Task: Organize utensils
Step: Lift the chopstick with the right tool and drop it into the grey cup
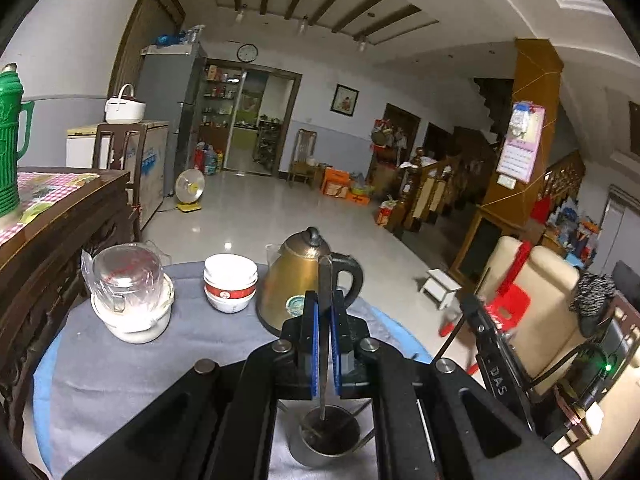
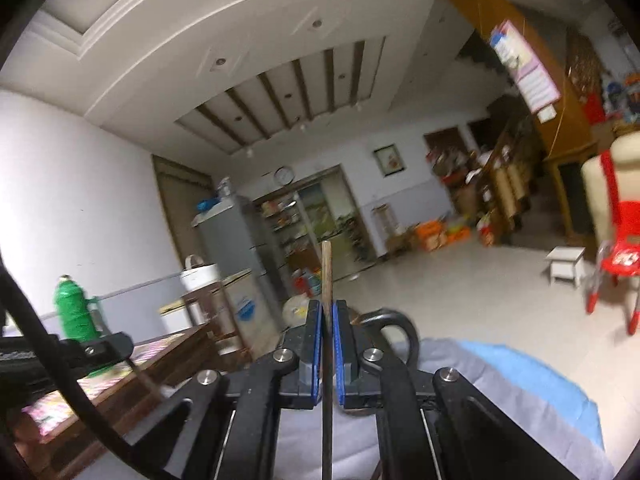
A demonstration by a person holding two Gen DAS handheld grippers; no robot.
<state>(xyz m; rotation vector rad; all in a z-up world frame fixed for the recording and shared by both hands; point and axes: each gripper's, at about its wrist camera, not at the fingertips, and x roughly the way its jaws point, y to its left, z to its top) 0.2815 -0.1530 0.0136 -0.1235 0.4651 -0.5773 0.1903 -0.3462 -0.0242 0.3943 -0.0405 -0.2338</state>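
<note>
My left gripper [image 1: 324,300] is shut on a flat metal utensil handle [image 1: 325,280] that stands upright. Its lower end reaches into a small metal cup [image 1: 330,436] on the grey tablecloth [image 1: 140,368] just below the jaws. My right gripper [image 2: 328,312] is shut on a thin wooden stick [image 2: 327,272], probably a chopstick, held upright above the table. The right gripper also shows in the left wrist view [image 1: 486,332] at the right, off the table's edge. What lies inside the cup besides the utensil is too dark to tell.
A brass kettle [image 1: 298,280] stands just beyond the left gripper. Stacked white bowls [image 1: 231,282] and a wrapped glass jar on a white pot [image 1: 130,292] sit to its left. A dark wooden sideboard [image 1: 60,216] with a green flask [image 1: 10,140] borders the left.
</note>
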